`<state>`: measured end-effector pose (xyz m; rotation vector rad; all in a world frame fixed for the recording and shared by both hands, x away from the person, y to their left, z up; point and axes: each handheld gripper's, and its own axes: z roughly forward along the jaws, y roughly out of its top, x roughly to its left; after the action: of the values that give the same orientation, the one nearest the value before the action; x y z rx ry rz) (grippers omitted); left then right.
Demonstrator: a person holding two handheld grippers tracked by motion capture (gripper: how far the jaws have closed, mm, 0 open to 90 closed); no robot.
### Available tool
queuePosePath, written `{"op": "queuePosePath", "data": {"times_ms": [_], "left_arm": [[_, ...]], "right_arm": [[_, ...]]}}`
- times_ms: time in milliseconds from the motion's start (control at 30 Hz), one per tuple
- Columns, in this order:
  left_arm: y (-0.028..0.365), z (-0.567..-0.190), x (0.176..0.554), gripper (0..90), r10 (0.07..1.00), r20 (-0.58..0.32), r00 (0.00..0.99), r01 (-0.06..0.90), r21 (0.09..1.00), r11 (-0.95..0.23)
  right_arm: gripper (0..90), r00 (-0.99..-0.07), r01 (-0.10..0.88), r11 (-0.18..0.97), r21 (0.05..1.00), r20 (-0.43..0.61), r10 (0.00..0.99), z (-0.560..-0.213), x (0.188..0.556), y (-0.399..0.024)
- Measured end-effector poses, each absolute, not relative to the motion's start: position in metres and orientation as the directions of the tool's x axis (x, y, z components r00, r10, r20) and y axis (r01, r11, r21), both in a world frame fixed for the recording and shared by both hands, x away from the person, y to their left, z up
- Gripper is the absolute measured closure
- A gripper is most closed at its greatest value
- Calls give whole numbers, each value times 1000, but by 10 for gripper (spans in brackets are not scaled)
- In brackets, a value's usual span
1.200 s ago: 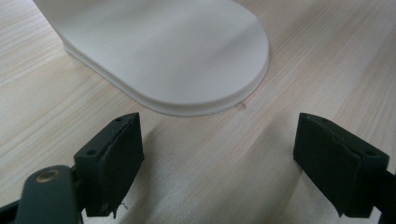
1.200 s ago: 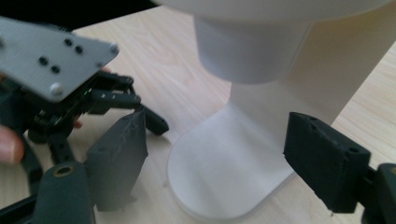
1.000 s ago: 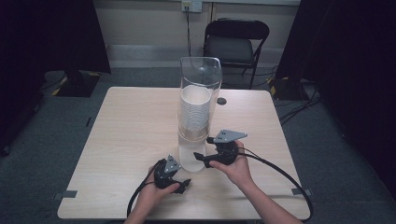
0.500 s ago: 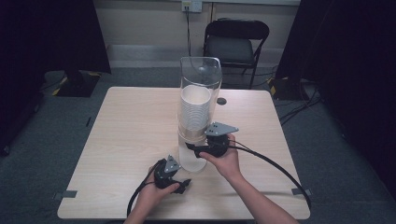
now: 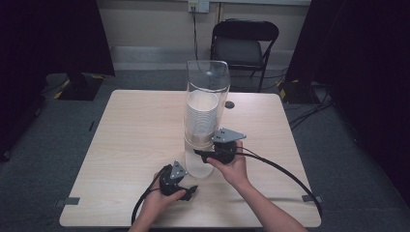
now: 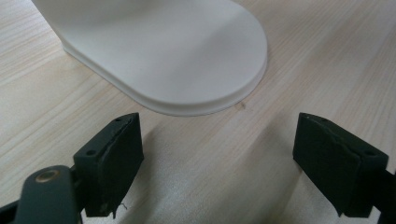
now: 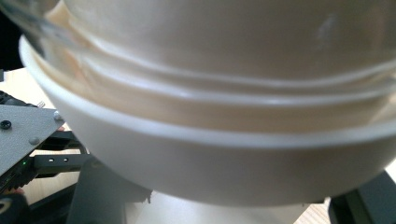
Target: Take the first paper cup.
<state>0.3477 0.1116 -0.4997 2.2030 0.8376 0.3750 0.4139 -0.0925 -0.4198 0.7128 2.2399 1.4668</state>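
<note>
A tall clear tube (image 5: 208,79) holding a stack of white paper cups (image 5: 200,116) stands on a white base (image 5: 198,168) at mid-table. My right gripper (image 5: 202,154) is pressed against the tube's lower end from the right. In the right gripper view its jaws stand wide apart on either side of the lowest cup (image 7: 233,163), so it is open. My left gripper (image 5: 189,191) rests on the table just in front of the base (image 6: 163,51), open, with only bare wood between its pads (image 6: 112,163).
The wooden table (image 5: 125,140) has a small dark round object (image 5: 229,104) behind the tube. A black folding chair (image 5: 244,43) stands beyond the far edge. The right gripper's cable (image 5: 290,176) loops across the table's right side.
My right gripper has moved forward and left, from beside the base up against the tube's lower end. The left gripper has stayed put.
</note>
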Motion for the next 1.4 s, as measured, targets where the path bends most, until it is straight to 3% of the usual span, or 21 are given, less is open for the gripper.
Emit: {"op": "queuePosePath", "data": {"times_ms": [267,367,700,867,1067,1300,1400], "left_arm": [[111,-500,348,155,670,5,742,456,729,-511],[112,-500,348,155,667,8,745,455,726,-516],[112,-500,348,155,667,9,745,452,728,-515],[112,-500,348,155,667,9,745,452,728,-515],[112,-500,348,155,667,9,745,452,728,-515],[112,-500,348,155,667,8,745,454,726,-516],[112,-500,348,155,667,9,745,454,726,-516]], "right_arm": [[354,-803,229,314,922,-4,596,-419,415,-93],[307,-806,236,307,922,9,592,-416,418,-94],[353,-807,183,300,936,-31,589,-418,417,-92],[372,-815,228,409,884,-56,577,-440,416,-95],[367,-815,232,390,891,-42,578,-443,415,-97],[282,-814,256,324,911,22,580,-436,415,-98],[286,-806,244,304,921,18,591,-429,415,-97]]}}
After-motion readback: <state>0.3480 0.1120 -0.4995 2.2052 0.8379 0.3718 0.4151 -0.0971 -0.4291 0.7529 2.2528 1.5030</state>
